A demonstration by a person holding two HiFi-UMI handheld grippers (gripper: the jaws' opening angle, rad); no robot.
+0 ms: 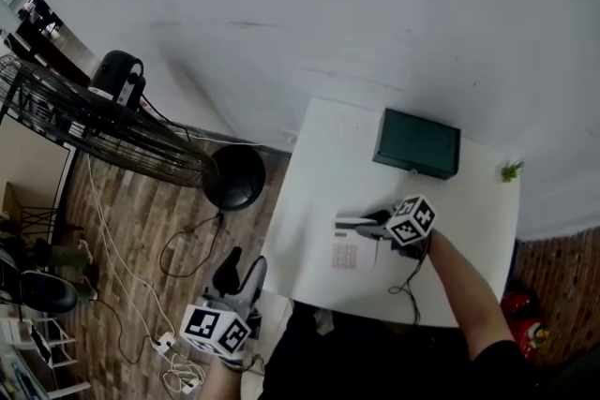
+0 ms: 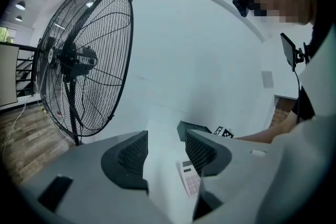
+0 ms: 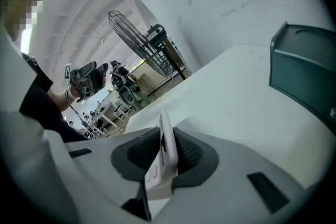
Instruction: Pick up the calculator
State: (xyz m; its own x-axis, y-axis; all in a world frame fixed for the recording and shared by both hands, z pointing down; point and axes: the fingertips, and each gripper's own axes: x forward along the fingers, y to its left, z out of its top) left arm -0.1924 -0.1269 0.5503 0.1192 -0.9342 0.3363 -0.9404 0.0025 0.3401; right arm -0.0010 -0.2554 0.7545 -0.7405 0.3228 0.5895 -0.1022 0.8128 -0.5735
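Observation:
The white calculator (image 1: 345, 256) with pale pink keys is near the front of the white table (image 1: 319, 164). In the right gripper view the calculator (image 3: 164, 165) stands edge-on between the two dark pads, which press on its face and back. My right gripper (image 1: 349, 226) (image 3: 167, 152) is shut on it, with the marker cube just behind. My left gripper (image 1: 240, 274) hangs off the table's front left corner, over the floor. It (image 2: 165, 157) is open with nothing between its fingers. Past it the calculator (image 2: 189, 178) shows on the table.
A dark green box (image 1: 417, 143) (image 3: 307, 71) sits at the table's back edge. A small green sprig (image 1: 511, 170) lies at the right edge. A large black floor fan (image 1: 103, 122) (image 2: 84, 60) stands left of the table, among cables on the wooden floor.

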